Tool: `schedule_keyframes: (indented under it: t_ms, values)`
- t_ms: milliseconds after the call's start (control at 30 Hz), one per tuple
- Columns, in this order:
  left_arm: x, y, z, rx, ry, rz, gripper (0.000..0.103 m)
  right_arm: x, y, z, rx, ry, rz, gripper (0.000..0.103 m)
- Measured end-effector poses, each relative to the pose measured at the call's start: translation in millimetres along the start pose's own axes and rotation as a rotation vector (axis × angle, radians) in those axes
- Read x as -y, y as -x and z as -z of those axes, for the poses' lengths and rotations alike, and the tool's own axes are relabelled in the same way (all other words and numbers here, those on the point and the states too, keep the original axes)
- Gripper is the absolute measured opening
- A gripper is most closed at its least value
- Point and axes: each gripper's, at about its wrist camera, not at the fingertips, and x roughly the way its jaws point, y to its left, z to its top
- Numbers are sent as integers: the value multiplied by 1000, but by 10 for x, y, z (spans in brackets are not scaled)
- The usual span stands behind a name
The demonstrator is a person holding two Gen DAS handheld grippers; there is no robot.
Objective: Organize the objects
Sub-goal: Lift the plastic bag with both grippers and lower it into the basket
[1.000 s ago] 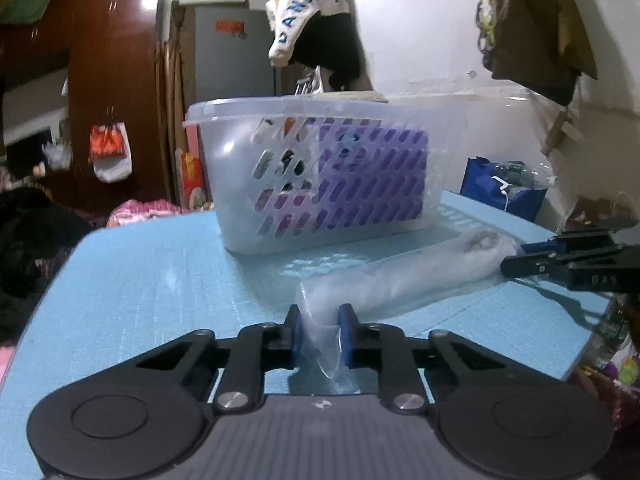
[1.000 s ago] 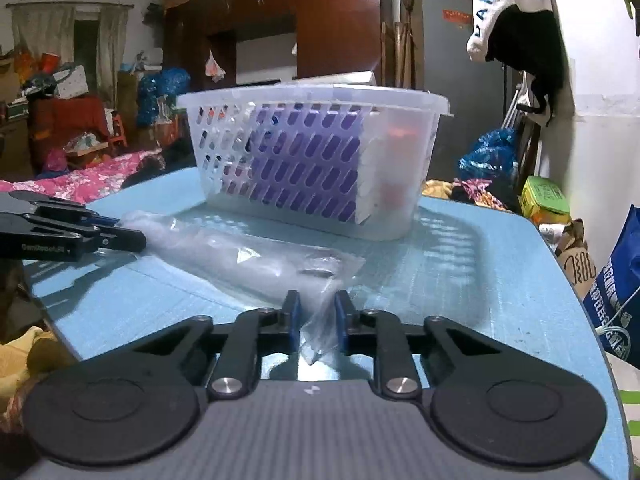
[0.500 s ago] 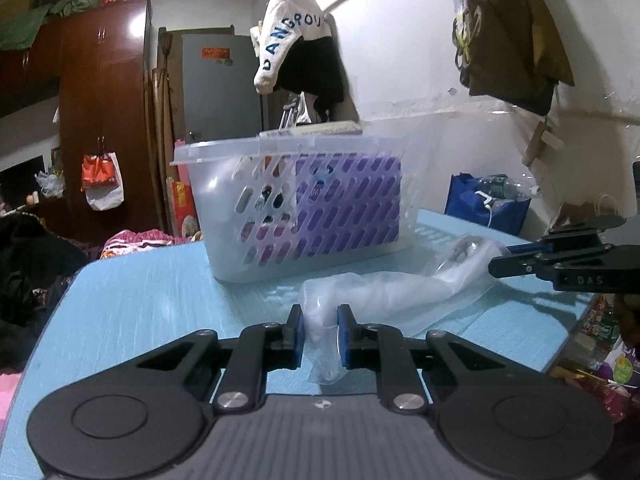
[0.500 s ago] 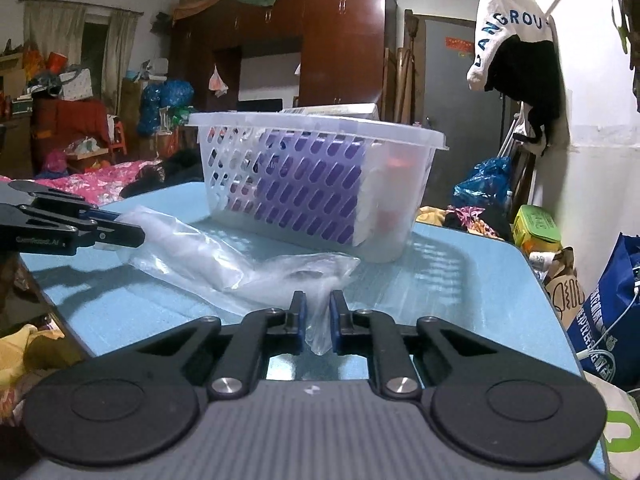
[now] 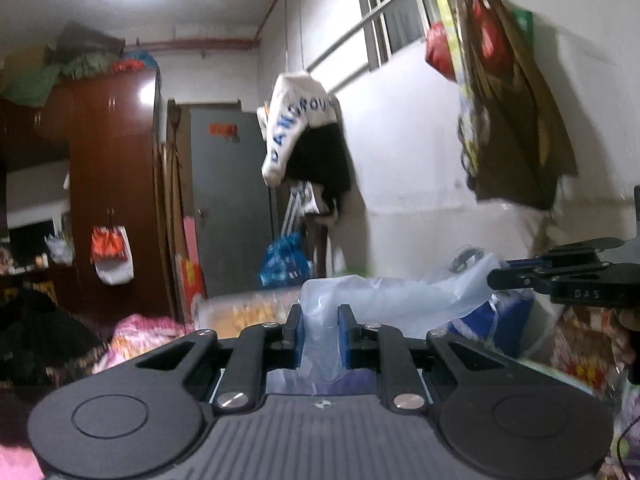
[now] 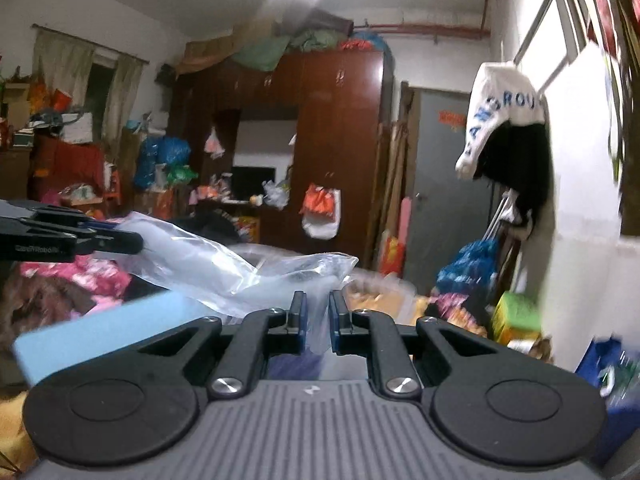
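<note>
A clear plastic bag [image 5: 384, 304] hangs stretched in the air between my two grippers. My left gripper [image 5: 320, 316] is shut on one end of it. My right gripper [image 6: 317, 304] is shut on the other end [image 6: 224, 264]. Each gripper shows in the other's view: the right one at the right edge [image 5: 560, 276], the left one at the left edge [image 6: 68, 240]. The white slotted basket [image 5: 248, 312] is low and blurred just past the left gripper's fingers, and it also shows beyond the right gripper [image 6: 380, 296].
The blue table [image 6: 100, 328] shows only as a corner at lower left. A brown wardrobe [image 6: 320, 140], a grey door [image 5: 228, 200] and clothes hung on the white wall [image 5: 304, 140] stand behind. Bags and clutter lie at the right [image 6: 516, 312].
Both grippers have risen well above the table with the bag held between them. The views now tilt up; the basket has dropped to the lower part of each view.
</note>
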Motion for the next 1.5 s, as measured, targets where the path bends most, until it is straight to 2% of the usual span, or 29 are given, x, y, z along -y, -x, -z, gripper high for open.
schedule_keyframes:
  t_ms: [133,267,367,500,767,900,1100,1167,1233,1267,1300,1333,1367,1400,1433,1500]
  values:
    - [-77,-343,-409,-21,-2,-27,21,225,-334,-348,-11,-36,10,13]
    - [-201,-674,-542,-69,10,-35,21,395,-665,-462,-52,-72,11,13]
    - [-259,-807,-438,-103,16,-34,21,457,-849,-389,-104,-103,-2,13]
    - [-334,-824,-263,-124,26,-22,21,420,-860,-249,-125,-107,-18,13]
    - [-442,-1001,-234,-154,50,-35,22,413,-974,-154,-158,-107,-22,13]
    - [-475,-1087,-100,-174,62,-40,22,419,-1023,-83,-182,-117,-29,13]
    - [-551,-1045,27,-165,97,-27,26,403,-993,-10,-198,-113,-44,14]
    - [-536,-1051,36,-158,82,-40,35,403,-1009,9,-203,-110,-40,16]
    - [-481,-1046,53,-129,35,-115,53,382,-1035,22,-207,-92,3,33]
    - [-464,-1054,61,-130,16,-141,64,383,-1053,33,-213,-84,14,51]
    - [-464,-1057,63,-134,12,-153,87,374,-1061,32,-216,-77,26,63]
    - [-467,-1042,60,-125,15,-155,95,369,-1057,39,-212,-71,37,71]
    - [-465,-1022,58,-112,15,-151,95,381,-1057,41,-208,-71,44,77]
    - [-460,-1014,49,-109,17,-147,95,393,-1055,41,-206,-77,48,90]
    - [-453,-1015,38,-114,18,-143,98,402,-1046,40,-203,-82,53,98]
    - [-427,-1029,27,-131,12,-139,101,401,-1043,30,-195,-78,64,100]
